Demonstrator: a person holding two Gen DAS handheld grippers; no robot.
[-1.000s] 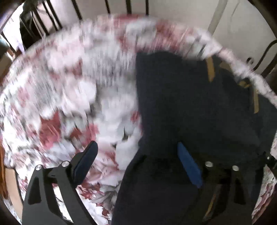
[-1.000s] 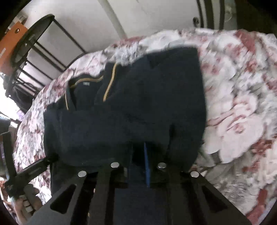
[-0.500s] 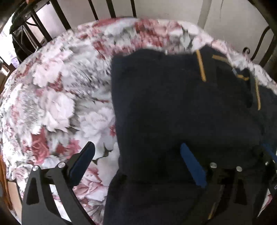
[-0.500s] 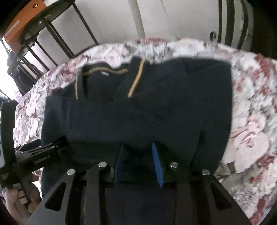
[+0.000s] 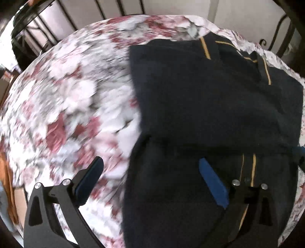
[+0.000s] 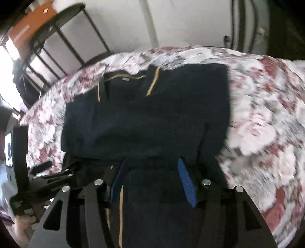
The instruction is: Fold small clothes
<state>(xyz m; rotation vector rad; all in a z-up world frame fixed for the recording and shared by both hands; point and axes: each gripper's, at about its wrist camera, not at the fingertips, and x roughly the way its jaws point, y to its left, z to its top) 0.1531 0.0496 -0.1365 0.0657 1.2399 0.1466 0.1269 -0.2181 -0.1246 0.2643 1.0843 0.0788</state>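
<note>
A small dark navy garment with thin yellow trim lies folded over on a floral cloth; it also shows in the right wrist view. My left gripper is open, its left finger over the floral cloth and its right finger over the garment's near edge. My right gripper is open, both blue pads over the garment's near fold, holding nothing. The left gripper shows at the left edge of the right wrist view.
The floral red-and-white cloth covers a rounded surface. Black metal bars stand behind it along a white wall. A black metal rack with an orange box stands at the back left.
My right gripper has opened and let go of the garment fold, which now lies flat. Both grippers have drawn back toward the near edge.
</note>
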